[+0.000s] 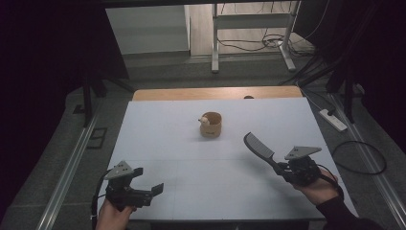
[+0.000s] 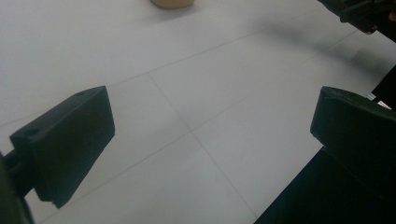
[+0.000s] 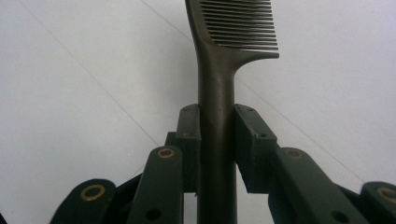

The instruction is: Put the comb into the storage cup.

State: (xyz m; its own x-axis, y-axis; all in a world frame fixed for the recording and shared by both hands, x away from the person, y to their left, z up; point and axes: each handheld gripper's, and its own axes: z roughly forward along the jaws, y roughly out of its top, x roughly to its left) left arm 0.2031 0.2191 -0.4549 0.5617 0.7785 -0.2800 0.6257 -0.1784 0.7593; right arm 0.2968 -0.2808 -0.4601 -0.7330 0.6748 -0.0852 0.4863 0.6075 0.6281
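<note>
Counts — one black comb (image 1: 259, 147), at 4 o'clock of the table (image 1: 167, 143); one tan cup (image 1: 211, 124) near centre, toward 12; two grippers — left gripper (image 1: 148, 184) at 7, right gripper (image 1: 282, 167) at 4.

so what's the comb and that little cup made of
The comb, clamped by its handle in the right tongs, looks like dark moulded plastic: smooth, with a dull sheen and fine, even teeth. The cup is tan and matte, possibly wood or bamboo; it is too small to tell for sure.
</note>
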